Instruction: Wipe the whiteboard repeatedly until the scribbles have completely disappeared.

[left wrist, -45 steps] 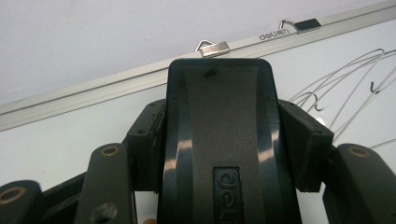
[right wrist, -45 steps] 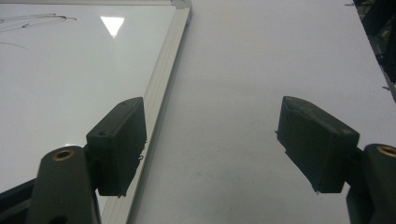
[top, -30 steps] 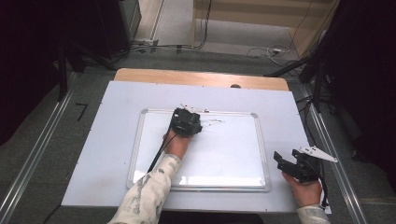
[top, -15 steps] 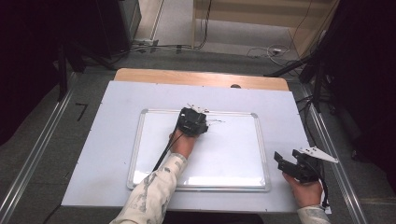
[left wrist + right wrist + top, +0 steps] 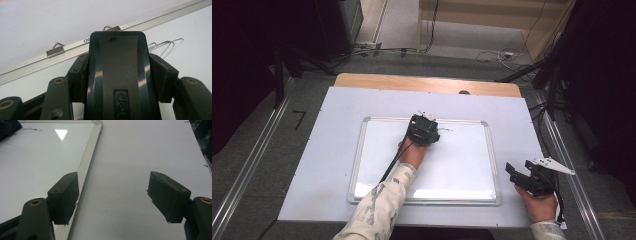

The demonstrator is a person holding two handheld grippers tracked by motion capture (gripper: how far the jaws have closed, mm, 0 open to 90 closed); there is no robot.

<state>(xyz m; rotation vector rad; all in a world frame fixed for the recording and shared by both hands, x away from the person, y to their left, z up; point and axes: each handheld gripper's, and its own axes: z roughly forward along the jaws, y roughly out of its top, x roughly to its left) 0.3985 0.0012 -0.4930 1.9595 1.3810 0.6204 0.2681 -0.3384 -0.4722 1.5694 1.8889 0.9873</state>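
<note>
L gripper (image 5: 424,129) is out over the top part of the whiteboard (image 5: 452,170), clamped tight on a black eraser (image 5: 120,75). In the left gripper view both pads press the eraser's sides, w/ the eraser standing up between the jaws and a logo moulded on its face. Just past the eraser's tip runs the board's top frame, w/ two small metal hanger clips (image 5: 55,49) on it, one to the left of the tip and one right behind it. Thin pen marks (image 5: 165,46), looping lines, sit on the board just right of the eraser, close to the right pad. From the high view those marks (image 5: 445,130) lie immediately right of the gripper.

R gripper (image 5: 532,177) is well apart from the L one, off the board's right edge near its bottom right corner, over the table (image 5: 337,110). Its jaws are spread wide w/ nothing between them; in the right gripper view the left pad (image 5: 63,196) hangs over the board's frame (image 5: 88,157), the right pad over bare table. Person's sleeve (image 5: 377,205) trails back from the L gripper.
</note>
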